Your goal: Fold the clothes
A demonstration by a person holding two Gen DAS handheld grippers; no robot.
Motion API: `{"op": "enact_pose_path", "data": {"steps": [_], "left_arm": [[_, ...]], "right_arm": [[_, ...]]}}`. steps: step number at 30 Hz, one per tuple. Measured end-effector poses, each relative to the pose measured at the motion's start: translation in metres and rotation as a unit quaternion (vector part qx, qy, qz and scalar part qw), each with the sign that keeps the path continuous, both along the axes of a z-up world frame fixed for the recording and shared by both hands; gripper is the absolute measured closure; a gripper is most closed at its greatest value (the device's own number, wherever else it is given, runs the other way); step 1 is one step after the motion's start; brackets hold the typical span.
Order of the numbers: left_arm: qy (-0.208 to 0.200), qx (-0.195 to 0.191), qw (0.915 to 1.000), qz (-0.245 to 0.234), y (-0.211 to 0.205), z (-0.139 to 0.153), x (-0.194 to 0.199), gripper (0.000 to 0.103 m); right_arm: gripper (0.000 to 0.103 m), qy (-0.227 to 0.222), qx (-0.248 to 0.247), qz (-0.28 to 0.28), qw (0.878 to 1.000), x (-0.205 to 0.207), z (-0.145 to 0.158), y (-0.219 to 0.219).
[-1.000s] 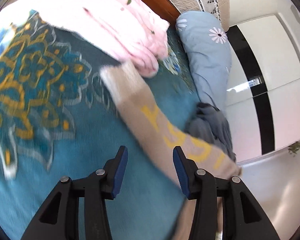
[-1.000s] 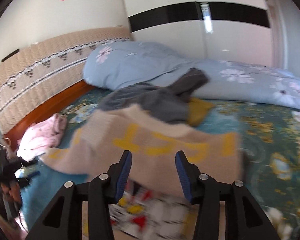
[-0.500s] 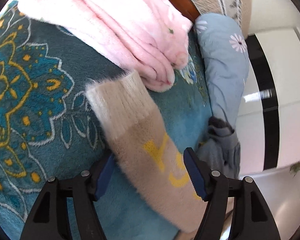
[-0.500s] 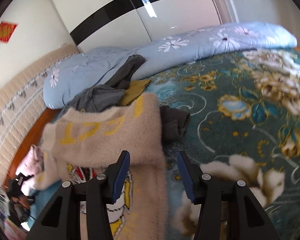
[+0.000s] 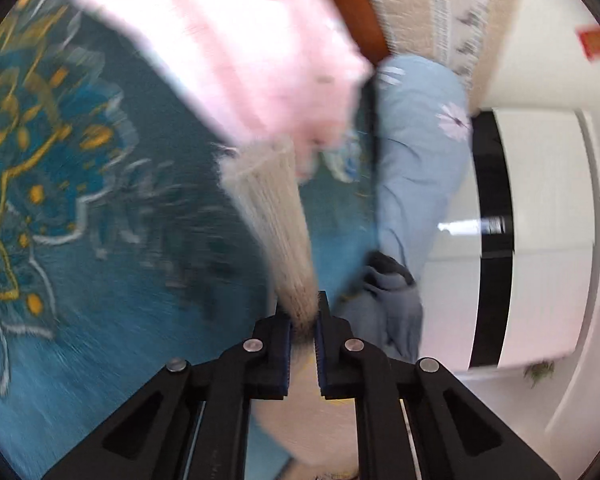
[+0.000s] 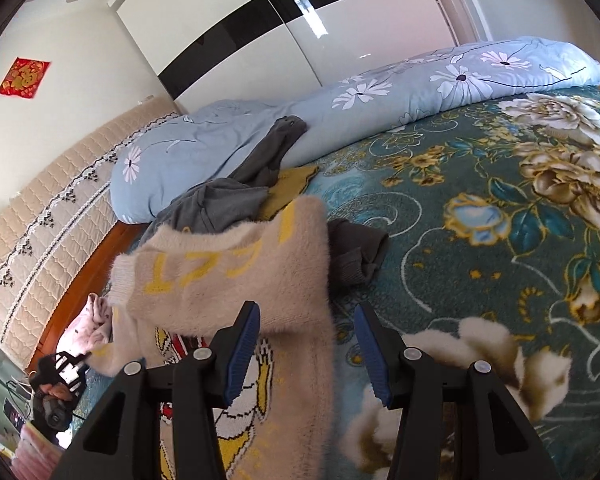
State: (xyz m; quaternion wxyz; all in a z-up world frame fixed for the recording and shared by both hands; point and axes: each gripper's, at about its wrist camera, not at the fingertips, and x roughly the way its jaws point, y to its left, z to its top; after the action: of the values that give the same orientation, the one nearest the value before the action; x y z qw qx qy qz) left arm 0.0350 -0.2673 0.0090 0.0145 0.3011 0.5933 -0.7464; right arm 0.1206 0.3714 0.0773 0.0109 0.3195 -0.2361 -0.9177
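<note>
A: Since the earlier frame the left gripper [image 5: 302,322] has closed from straddling the beige sleeve [image 5: 278,216] to clamping it; jaws just shut, fuzzy knit pinched between the blue pads [image 5: 286,356].

B: Where does the sleeve run from there?

A: Up and away from the jaws, ribbed cuff ending just under the pink garment [image 5: 236,52] on the teal floral blanket [image 5: 80,200]. Left view is motion-blurred.

B: Right gripper [image 6: 306,342]?

A: Jaws apart, roughly half open, nothing pressed between them. Its left pad sits over the edge of the beige sweater [image 6: 236,280]; the right pad is over bare blanket.

B: Sweater layout?

A: Body lies flat below the right gripper, cartoon print showing. One sleeve with yellow letters is folded across it. Grey garment [image 6: 228,204] and a mustard one [image 6: 290,188] are heaped just behind, against the light-blue floral duvet [image 6: 380,112]. White wardrobe with a black band [image 6: 260,12] is beyond.
</note>
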Motion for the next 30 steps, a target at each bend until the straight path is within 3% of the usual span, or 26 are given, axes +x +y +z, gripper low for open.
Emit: {"op": "enact_pose_path", "data": {"steps": [4,7,10,14,18,22,27,30], "left_arm": [[0.071,-0.066,0.9945,-0.039,0.028,0.072,0.0,0.094],[0.136,-0.129,0.9789,-0.082,0.065,0.136,0.004,0.094],[0.186,-0.203,0.9515,-0.137,0.114,0.19,0.016,0.094],[0.23,-0.294,0.9026,-0.214,0.202,0.229,0.021,0.094],[0.232,-0.333,0.8683,-0.285,0.283,0.22,0.017,0.094],[0.223,-0.367,0.8334,-0.348,0.355,0.19,0.02,0.094],[0.164,-0.357,0.8252,-0.406,0.408,0.127,0.016,0.094],[0.133,-0.371,0.812,-0.43,0.43,0.104,0.011,0.093]], "right_arm": [[0.05,0.017,-0.002,0.003,1.0,-0.001,0.001,0.008],[0.05,0.028,-0.01,0.005,1.0,-0.001,-0.005,0.011],[0.05,0.024,-0.014,0.015,1.0,-0.003,-0.013,0.013],[0.05,0.043,-0.029,0.015,0.999,0.0,-0.009,0.021],[0.05,0.046,-0.043,0.02,0.998,0.0,-0.009,0.021],[0.05,0.042,-0.023,0.032,0.998,-0.003,-0.009,0.012],[0.05,0.017,-0.016,0.04,0.999,-0.013,-0.016,0.006],[0.05,0.002,-0.021,0.036,0.999,-0.016,-0.021,0.006]]}}
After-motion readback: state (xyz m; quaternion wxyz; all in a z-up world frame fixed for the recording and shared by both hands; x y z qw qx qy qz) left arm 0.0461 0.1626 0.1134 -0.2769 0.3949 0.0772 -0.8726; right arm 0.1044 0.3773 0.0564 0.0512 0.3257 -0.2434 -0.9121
